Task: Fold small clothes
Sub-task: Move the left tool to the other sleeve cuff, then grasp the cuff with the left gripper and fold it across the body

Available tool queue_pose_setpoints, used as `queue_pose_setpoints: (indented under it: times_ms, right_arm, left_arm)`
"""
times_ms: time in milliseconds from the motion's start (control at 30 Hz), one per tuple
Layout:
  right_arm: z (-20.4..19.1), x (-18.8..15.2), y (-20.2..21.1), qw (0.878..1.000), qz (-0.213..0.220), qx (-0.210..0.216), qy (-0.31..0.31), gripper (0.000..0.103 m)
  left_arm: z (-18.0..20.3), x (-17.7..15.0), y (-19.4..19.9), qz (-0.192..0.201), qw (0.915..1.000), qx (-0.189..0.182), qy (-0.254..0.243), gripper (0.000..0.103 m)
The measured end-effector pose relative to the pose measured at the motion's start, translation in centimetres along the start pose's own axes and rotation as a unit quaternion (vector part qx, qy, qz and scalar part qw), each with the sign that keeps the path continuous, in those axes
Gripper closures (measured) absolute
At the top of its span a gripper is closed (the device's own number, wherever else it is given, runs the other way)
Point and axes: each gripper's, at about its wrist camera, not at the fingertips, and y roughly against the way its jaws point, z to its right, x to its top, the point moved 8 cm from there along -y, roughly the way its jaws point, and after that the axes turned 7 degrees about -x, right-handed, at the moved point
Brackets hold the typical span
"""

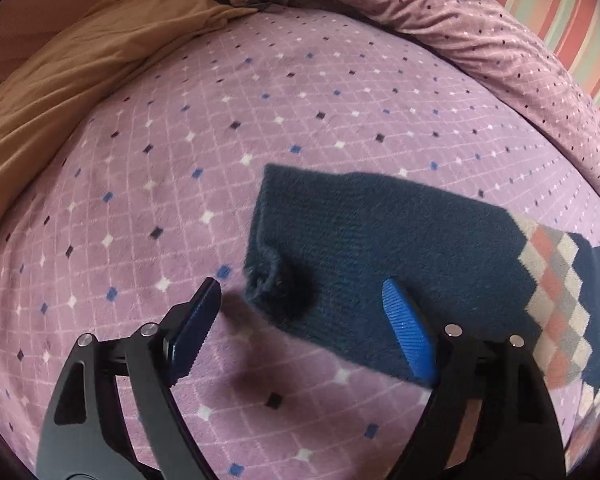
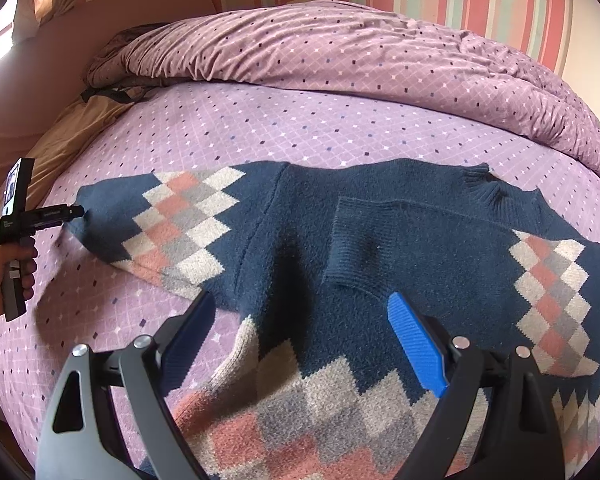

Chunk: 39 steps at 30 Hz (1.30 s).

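Navy knit with a salmon, grey and cream diamond pattern identifies the sweater (image 2: 300, 248), which lies flat on the purple diamond-print bedspread (image 2: 260, 120), toward the near edge of the bed, collar (image 2: 484, 184) pointing at the rumpled duvet (image 2: 340, 52) along the far edge. 1 sleeve is already laid across the chest, its ribbed cuff (image 2: 344, 248) resting on the body panel; the other sleeve (image 1: 360, 248) extends outward toward the side of the bed where the tan sheet (image 1: 60, 100) shows. The step in hand appears to be folding this second sleeve inward. The left gripper (image 1: 300, 320) hangs just above the sleeve end with its jaws spread wide and nothing between them, 1 blue pad (image 1: 408, 332) over the knit and the other over bare bedspread. The right gripper (image 2: 300, 340) is likewise spread and empty, above the lower body panel near the hem. To perform the step well, lower the left gripper so that both pads straddle the cuff edge, pinch through both knit layers (a single layer would let the sleeve twist), then carry the cuff in a low arc across the chest to lie alongside the first sleeve. Use the right gripper to pin the body panel near the shoulder seam so that the garment does not slide on the plush surface.
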Motion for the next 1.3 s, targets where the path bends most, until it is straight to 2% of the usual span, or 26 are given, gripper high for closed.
queue_pose_setpoints:
  times_ms: [100,133,167,200,233,333,367,467,667,867,967,1067,1167,1300]
  right_arm:
    - [-0.1,-0.1,-0.1,1.000,-0.002,0.001,-0.002,0.014]
    - [-0.1,-0.2,-0.1,1.000,-0.003,0.002,-0.002,0.014]
    - [-0.1,-0.2,-0.2,1.000,-0.003,0.002,0.000,0.014]
    - [0.0,-0.3,-0.2,1.000,-0.003,0.001,0.000,0.014]
    - [0.0,-0.3,-0.2,1.000,-0.004,0.000,0.000,0.014]
    - [0.3,-0.4,-0.3,1.000,-0.006,-0.002,-0.005,0.014]
    - [0.4,-0.4,-0.3,1.000,-0.006,-0.002,-0.007,0.014]
    - [0.6,-0.4,-0.3,1.000,-0.006,-0.001,-0.006,0.014]
    - [1.5,-0.1,0.3,1.000,0.000,-0.002,-0.012,0.014]
    - [3.6,0.3,1.9,0.999,0.004,-0.012,-0.030,0.014]
    - [5.4,0.6,3.0,0.999,0.006,-0.018,-0.040,0.014]
    - [7.3,0.9,4.3,0.999,0.014,-0.023,-0.048,0.014]
    - [9.7,0.9,5.6,0.998,0.016,-0.028,-0.055,0.014]
    - [14.1,0.6,7.2,0.997,0.019,-0.038,-0.071,0.014]
  left_arm:
    - [0.0,-0.2,-0.1,0.006,1.0000,-0.003,-0.001,0.025]
    - [0.1,-0.1,-0.1,0.010,0.9999,-0.005,0.001,0.033]
    - [0.3,0.0,0.0,0.012,0.9999,-0.009,0.001,0.047]
    - [0.5,0.1,0.0,0.013,0.9999,-0.010,-0.001,0.055]
    - [0.6,0.3,0.0,0.014,0.9999,-0.005,-0.005,0.067]
    - [0.7,0.7,-0.2,0.012,0.9998,0.010,-0.015,0.085]
    - [0.5,0.8,-0.2,0.013,0.9998,0.013,-0.010,0.095]
    - [-0.2,1.0,0.2,0.015,0.9998,0.004,0.009,0.096]
    - [0.9,1.6,2.5,0.040,0.9988,0.022,-0.018,0.096]
    - [4.8,3.0,6.4,0.070,0.9956,0.024,-0.057,0.096]
    - [7.8,3.6,8.5,0.083,0.9940,0.013,-0.071,0.096]
    - [12.2,3.8,10.7,0.096,0.9893,0.011,-0.109,0.096]
    - [18.2,3.6,12.4,0.105,0.9836,0.000,-0.147,0.096]
    - [25.4,2.5,13.5,0.109,0.9792,-0.026,-0.169,0.096]
